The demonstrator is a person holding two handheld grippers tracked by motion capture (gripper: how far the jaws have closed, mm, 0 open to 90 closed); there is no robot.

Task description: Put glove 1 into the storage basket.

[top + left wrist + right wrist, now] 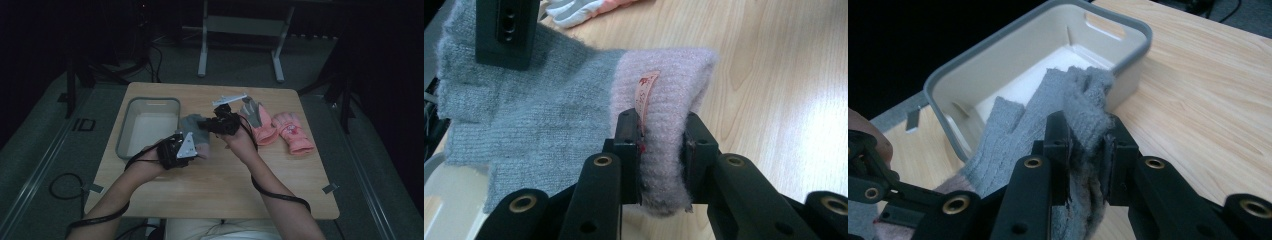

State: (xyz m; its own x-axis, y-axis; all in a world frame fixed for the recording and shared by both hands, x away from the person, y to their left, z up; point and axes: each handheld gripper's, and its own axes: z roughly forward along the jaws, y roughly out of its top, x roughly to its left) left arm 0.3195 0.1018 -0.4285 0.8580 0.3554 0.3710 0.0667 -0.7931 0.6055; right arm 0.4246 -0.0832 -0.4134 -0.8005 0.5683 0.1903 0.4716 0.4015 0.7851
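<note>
At frame centre, the left gripper (pixel 186 146) and right gripper (pixel 216 122) each clamp the grey knit glove (pixel 196 131); uneven lifting risks snagging its fingers on the bin (pixel 148 102) rim.

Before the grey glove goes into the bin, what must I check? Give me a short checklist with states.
1. Left tool clamped on pink cuff of the grey glove: ok.
2. Right tool clamped on the glove's finger end: ok.
3. Glove lifted off the table: cannot tell.
4. Bin has free space inside: ok.
5. Pink gloves lie apart from the path: ok.
</note>
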